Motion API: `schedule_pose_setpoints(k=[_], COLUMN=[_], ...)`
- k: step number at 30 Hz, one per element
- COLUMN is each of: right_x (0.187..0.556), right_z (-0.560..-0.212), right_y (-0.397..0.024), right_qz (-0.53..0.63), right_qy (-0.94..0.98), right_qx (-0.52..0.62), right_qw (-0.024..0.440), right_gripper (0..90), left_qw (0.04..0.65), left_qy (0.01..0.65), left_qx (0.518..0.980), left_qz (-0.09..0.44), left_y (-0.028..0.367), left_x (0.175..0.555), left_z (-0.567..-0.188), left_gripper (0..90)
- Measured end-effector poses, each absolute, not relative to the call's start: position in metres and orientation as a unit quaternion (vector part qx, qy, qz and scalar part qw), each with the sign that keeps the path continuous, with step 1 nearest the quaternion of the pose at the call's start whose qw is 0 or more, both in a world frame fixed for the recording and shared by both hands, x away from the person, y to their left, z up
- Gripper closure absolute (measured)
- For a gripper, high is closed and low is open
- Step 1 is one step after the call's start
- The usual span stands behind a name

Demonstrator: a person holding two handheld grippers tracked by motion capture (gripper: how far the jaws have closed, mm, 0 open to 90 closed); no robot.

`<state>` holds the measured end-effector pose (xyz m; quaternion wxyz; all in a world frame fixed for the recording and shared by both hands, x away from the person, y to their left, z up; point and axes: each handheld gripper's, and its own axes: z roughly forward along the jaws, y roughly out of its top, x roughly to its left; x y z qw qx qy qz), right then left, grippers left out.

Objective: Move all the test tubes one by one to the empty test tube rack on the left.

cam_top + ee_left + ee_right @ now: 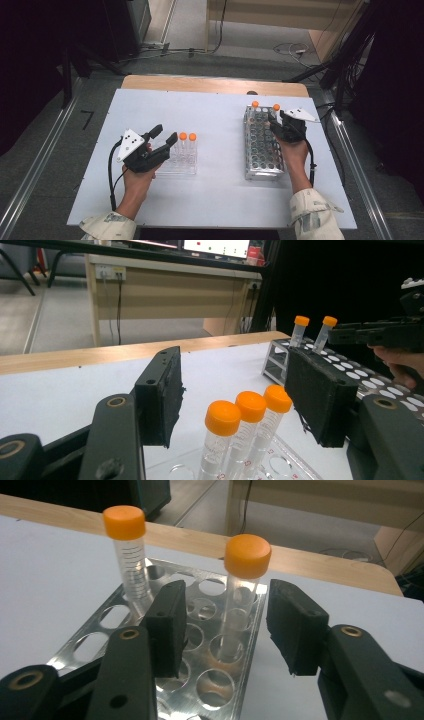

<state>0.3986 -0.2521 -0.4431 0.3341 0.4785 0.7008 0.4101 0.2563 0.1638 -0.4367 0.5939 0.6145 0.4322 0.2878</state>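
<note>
So the right tool (222,630) sits at the far end of the metal tube rack (262,150), with an orange-capped tube (240,600) standing in a hole right between its pads. The jaws are partway open and neither pad is touching the tube. It looks like either a grab or a release, can't tell which. If it's a grab, next move is squeezing square on the tube and lifting straight up. The left tool (230,400) hangs half open with nothing in it, just short of three capped tubes (242,435) in the clear rack (175,162).
</note>
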Motion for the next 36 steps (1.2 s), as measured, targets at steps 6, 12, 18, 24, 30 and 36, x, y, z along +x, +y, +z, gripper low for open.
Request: schedule_pose_setpoints(k=[6, 12, 18, 24, 30, 36], right_x=[0.409, 0.414, 0.417, 0.418, 0.416, 0.413], right_z=[-0.449, -0.455, -0.458, -0.459, -0.456, -0.450], right_y=[-0.257, -0.258, -0.257, -0.255, -0.259, -0.261], right_qz=[0.405, 0.409, 0.411, 0.415, 0.426, 0.436], right_qy=[0.704, 0.707, 0.709, 0.708, 0.702, 0.696], right_qx=[0.486, 0.481, 0.475, 0.474, 0.474, 0.469], right_qw=[0.324, 0.319, 0.321, 0.320, 0.319, 0.323], right_gripper=[57.0, 61.5, 65.6, 71.2, 72.1, 72.2], left_qw=[0.594, 0.592, 0.592, 0.592, 0.591, 0.592], left_qy=[0.433, 0.431, 0.432, 0.432, 0.432, 0.432], left_qx=[0.615, 0.617, 0.617, 0.617, 0.618, 0.618], left_qz=[0.287, 0.286, 0.285, 0.285, 0.285, 0.285], left_y=[0.164, 0.163, 0.163, 0.162, 0.163, 0.162], left_x=[0.257, 0.257, 0.258, 0.257, 0.257, 0.257], left_z=[-0.437, -0.438, -0.438, -0.439, -0.439, -0.439], left_gripper=[39.9, 40.4, 40.9, 41.2, 41.5, 41.6])
